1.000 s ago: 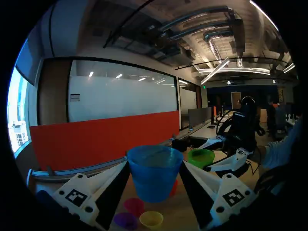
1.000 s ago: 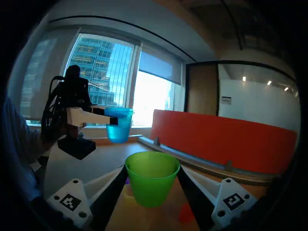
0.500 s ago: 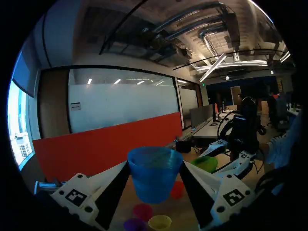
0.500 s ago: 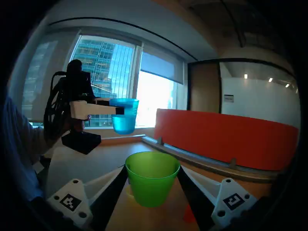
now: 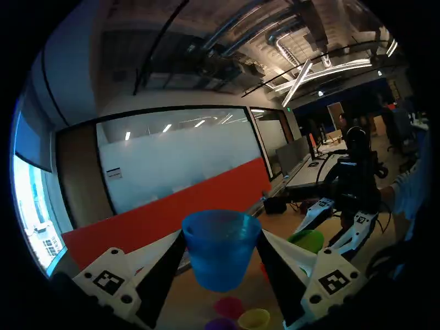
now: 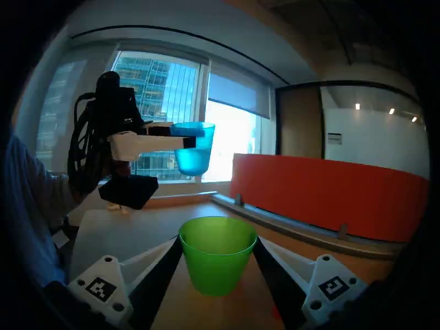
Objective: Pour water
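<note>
In the left gripper view my left gripper point(image 5: 220, 256) is shut on a translucent blue cup point(image 5: 220, 247), held upright in the air. Low to the right there is the right gripper point(image 5: 330, 228), held by a person's hand, with a green cup point(image 5: 306, 240) between its fingers. In the right gripper view my right gripper point(image 6: 218, 264) is shut on that green cup point(image 6: 218, 260), upright and low over the wooden table point(image 6: 165, 220). The left gripper point(image 6: 184, 142) hangs up and to the left with the blue cup point(image 6: 193, 148), higher than the green cup's rim.
Small pink point(image 5: 230, 307), yellow point(image 5: 253, 318) and purple point(image 5: 219, 324) cups stand on the table below the blue cup. An orange divider panel point(image 6: 341, 192) runs along the table's far side. A person's sleeve point(image 6: 27, 220) is at the left.
The left gripper has lifted the blue cup higher and nearer to the green cup. The green cup has stayed almost still in the right gripper.
</note>
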